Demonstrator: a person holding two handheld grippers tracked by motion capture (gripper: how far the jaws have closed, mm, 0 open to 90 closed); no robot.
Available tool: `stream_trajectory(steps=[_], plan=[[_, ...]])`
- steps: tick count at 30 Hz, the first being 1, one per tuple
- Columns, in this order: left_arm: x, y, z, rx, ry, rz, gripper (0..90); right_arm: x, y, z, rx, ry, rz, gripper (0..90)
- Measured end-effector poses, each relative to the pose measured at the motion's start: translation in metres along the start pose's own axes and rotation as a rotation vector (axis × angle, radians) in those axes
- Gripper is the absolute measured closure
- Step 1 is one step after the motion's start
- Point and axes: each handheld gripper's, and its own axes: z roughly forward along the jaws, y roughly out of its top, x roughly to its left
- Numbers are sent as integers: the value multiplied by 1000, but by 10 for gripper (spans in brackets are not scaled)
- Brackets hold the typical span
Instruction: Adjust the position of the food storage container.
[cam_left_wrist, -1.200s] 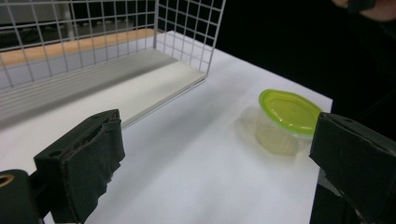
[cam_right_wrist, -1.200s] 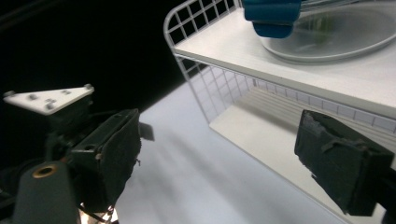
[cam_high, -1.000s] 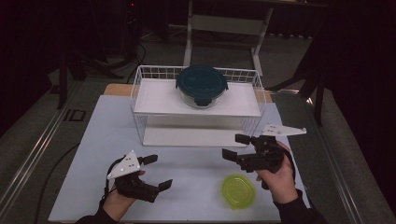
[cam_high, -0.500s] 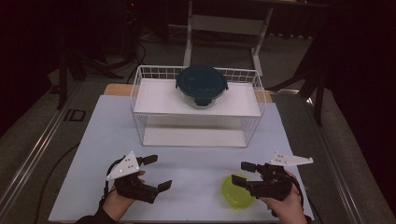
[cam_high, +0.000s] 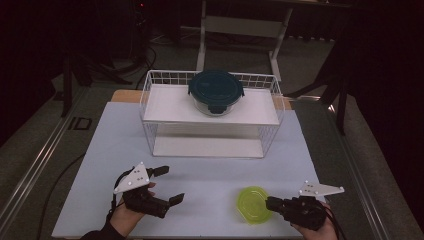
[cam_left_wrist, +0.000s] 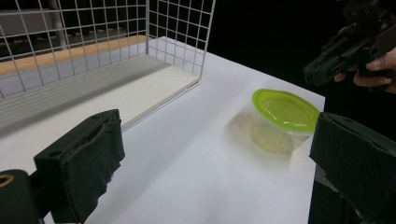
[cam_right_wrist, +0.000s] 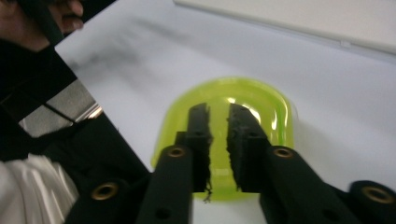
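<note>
So there are two containers on the table (cam_high: 115, 140). The small one with the lime-green lid (cam_high: 254, 204) sits at about 5 o'clock on the white surface, near the front edge. From the left gripper view it's a clear tub (cam_left_wrist: 275, 135) with that bright green lid (cam_left_wrist: 286, 109) snapped on top, rounded-corner shape, standing flat and upright. Can't tell whether anything is inside, the plastic is too cloudy from here.

The bigger one is a round glass container with a dark teal lid (cam_high: 216, 89), up at 12 o'clock on the top shelf of the white wire rack (cam_high: 150, 95). Lid is on; what's inside is hidden. The lower shelf of the rack is a plain white board.

Right gripper (cam_high: 270, 204) is at 5 o'clock too, just beside the green tub at its 3 o'clock side. In the right gripper view its jaws are nearly together with a thin slit between them, hanging right over the green lid (cam_right_wrist: 275, 109), with nothing pinched in them. Whether they touch the lid, I can't tell.

Left gripper (cam_high: 168, 186) is at 7 o'clock, well apart from the tub, jaws spread wide and holding nothing.
</note>
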Motion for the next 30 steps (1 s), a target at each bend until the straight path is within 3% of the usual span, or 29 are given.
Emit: stream_trajectory(steps=[3, 16, 30], plan=[[0, 0, 0, 0, -3, 0, 23, -5, -8, -3, 26, -11, 4, 893], [0, 0, 0, -6, -6, 2, 23, -21, -34, -5, 99, -19, 64, 898], [0, 0, 0, -5, -5, 0, 23, -17, -31, 9, 118, 13, 50, 898]])
